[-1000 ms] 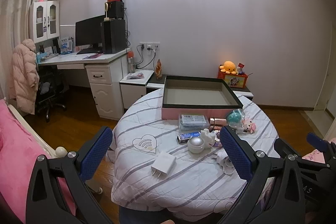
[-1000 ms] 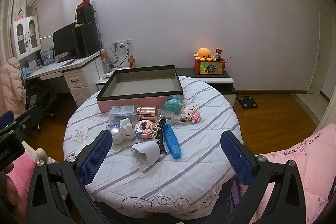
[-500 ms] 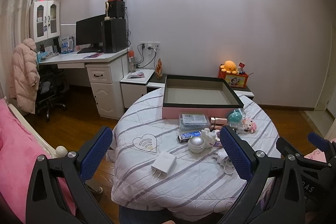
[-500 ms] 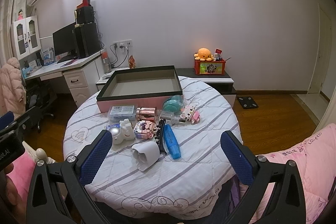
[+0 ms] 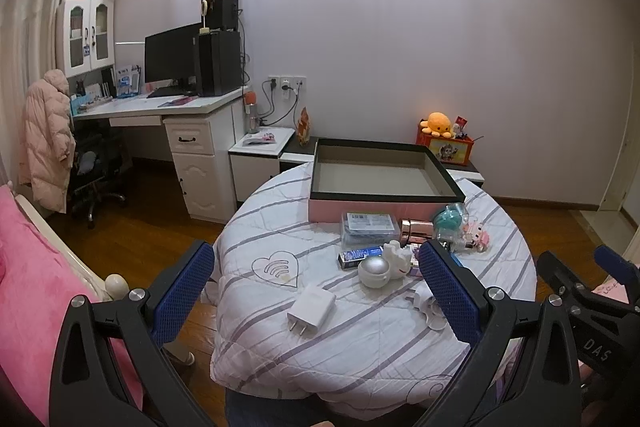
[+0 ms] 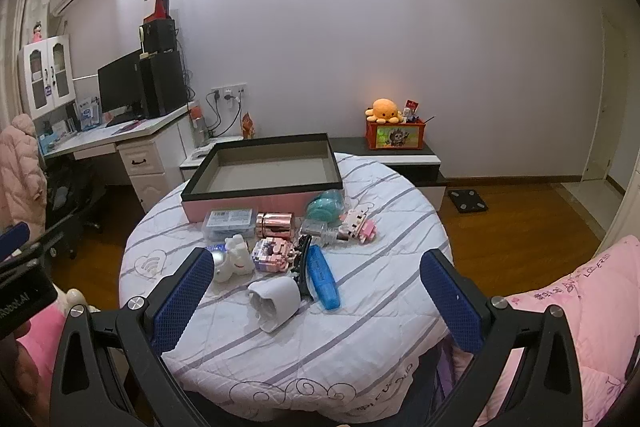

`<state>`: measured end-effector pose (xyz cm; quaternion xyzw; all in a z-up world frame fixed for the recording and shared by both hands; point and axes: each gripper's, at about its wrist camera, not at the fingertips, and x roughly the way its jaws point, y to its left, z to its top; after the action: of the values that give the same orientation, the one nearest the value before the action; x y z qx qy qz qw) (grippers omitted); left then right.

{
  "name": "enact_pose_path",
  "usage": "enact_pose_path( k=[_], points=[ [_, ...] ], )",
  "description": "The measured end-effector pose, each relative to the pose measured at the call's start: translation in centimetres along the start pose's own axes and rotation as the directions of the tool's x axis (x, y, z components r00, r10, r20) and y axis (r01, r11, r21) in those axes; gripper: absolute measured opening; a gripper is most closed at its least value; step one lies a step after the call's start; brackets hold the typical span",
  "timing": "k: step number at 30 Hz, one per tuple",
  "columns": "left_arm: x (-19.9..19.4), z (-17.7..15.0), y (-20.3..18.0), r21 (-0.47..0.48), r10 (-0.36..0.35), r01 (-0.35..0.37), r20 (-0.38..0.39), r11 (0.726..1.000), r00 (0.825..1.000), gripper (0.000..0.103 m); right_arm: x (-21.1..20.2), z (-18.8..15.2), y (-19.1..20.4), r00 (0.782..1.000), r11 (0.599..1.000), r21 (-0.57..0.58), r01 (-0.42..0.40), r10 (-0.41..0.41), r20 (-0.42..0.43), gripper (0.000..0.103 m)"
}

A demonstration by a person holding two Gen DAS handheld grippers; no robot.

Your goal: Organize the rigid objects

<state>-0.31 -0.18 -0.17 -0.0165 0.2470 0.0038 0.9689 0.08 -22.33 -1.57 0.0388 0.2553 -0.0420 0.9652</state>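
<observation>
Almost no change from the pictures a moment before: both tools still held up over the near edge of the round tabletop [image 5: 280,355], nothing picked up, every small thing in the same spot.

Left tool [image 5: 316,279] wide apart, empty, blue pads [image 5: 184,291] well away from each other. Right tool [image 6: 316,291] wide apart too, holding nothing.

From left to right on the striped cloth: a stitched heart patch [image 5: 276,267], then a white charger plug [image 5: 311,309] lying alone near the front. Next a silver round ball [image 5: 374,269] touching a small white animal toy [image 6: 239,254], with a clear plastic case [image 6: 229,221] behind them. Beside that a pink block toy [image 6: 273,251] and a shiny rose-gold tube [image 6: 276,223]. In front a white cup-shaped holder [image 6: 275,301] on its side, just beside a black hair clip [image 6: 302,259] and a blue marker [image 6: 322,277]. Farther right a teal round thing [image 6: 325,205] and a pink block figure [image 6: 358,225].

Behind them all, at the far side of the tabletop, a big open pink box [image 6: 264,205] with a dark rim, nothing inside.

Around the room: pink bed [image 5: 24,267] at far left, a puffy pink coat [image 5: 46,143] on a chair, a white desk [image 5: 192,147] with a black monitor [image 5: 172,57], wood floor, an orange octopus plush [image 6: 384,109] on a low shelf, pink blanket [image 6: 576,307] at far right.
</observation>
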Motion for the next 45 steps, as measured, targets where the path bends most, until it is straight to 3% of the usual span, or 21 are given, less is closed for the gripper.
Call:
enact_pose_path(
  k=[31,45],
  points=[
    [0.5,-0.7,0.0,-0.002,0.002,-0.002,-0.015,1.0,1.0,0.103,0.6,-0.2,-0.3,1.0,1.0,-0.001,0.013,-0.013,-0.013,0.103],
    [4.9,-2.5,1.2,-0.013,0.004,-0.005,-0.058,1.0,0.998,0.103,3.5,-1.3,-0.8,0.998,0.999,-0.016,0.028,-0.029,-0.064,0.103]
  ],
)
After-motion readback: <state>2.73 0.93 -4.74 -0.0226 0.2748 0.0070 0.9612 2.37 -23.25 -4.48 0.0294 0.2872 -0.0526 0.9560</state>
